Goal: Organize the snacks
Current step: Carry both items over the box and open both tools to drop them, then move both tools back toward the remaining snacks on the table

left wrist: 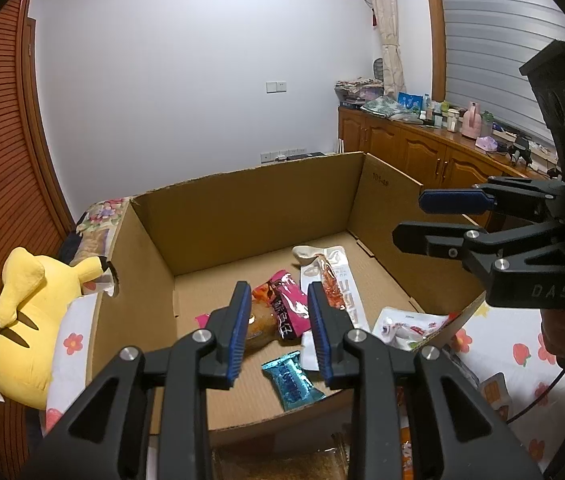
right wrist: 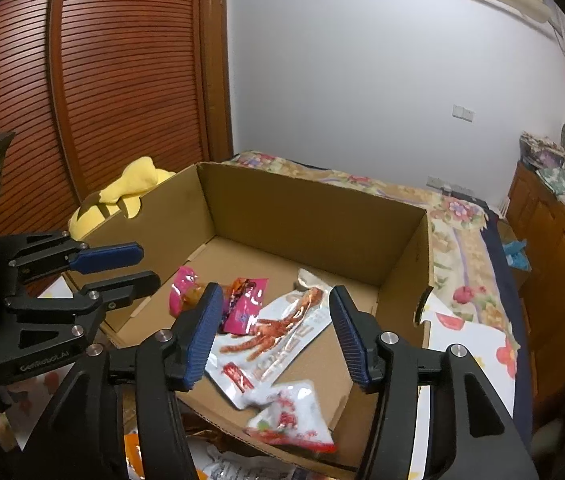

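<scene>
Left tool hangs over the near rim of the cardboard box, jaws apart with a clear gap and nothing between them: released. Right tool likewise over the near edge, jaws wider apart, empty; a blurred white-and-red packet shows just below it at the box's near right corner.

The box sits on a bed with a floral cover.

Near the front wall of the box lies a blue packet. Mid-floor: a pink packet touching a long white packet printed with red strips, which runs toward the far wall.

Outside the box's left wall, a yellow plush toy lies on the bed. A wooden cabinet stands beyond the bed's far right side.
</scene>
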Action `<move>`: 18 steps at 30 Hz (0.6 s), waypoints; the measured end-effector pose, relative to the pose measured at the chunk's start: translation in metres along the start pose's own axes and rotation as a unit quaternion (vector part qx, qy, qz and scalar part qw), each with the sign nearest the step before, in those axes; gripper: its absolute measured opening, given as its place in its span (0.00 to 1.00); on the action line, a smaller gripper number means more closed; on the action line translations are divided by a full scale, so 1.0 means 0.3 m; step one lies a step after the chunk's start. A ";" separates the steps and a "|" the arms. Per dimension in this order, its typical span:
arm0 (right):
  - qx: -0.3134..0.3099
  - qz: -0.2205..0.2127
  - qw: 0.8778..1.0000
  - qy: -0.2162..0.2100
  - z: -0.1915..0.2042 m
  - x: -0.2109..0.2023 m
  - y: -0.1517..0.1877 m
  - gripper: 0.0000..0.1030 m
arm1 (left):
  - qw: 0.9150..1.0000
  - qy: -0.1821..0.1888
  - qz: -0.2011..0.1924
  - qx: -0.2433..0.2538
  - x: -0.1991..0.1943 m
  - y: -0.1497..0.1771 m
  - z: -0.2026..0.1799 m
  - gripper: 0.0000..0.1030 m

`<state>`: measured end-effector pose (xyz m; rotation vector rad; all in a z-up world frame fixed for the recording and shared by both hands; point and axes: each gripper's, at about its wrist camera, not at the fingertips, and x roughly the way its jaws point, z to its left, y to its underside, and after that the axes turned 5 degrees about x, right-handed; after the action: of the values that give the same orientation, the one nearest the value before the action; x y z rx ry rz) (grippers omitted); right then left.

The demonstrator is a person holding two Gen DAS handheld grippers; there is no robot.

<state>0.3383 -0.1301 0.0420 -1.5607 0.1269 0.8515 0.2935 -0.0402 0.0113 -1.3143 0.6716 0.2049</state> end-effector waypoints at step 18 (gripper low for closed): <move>-0.010 -0.043 0.999 0.015 0.099 -0.281 0.032 0.59 | 0.999 0.013 -0.026 0.018 -0.253 0.070 -0.107 0.35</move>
<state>0.2597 -0.1386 0.0847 -1.5861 0.0730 0.7651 0.2117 -0.0472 0.0335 -1.3007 0.6598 0.1342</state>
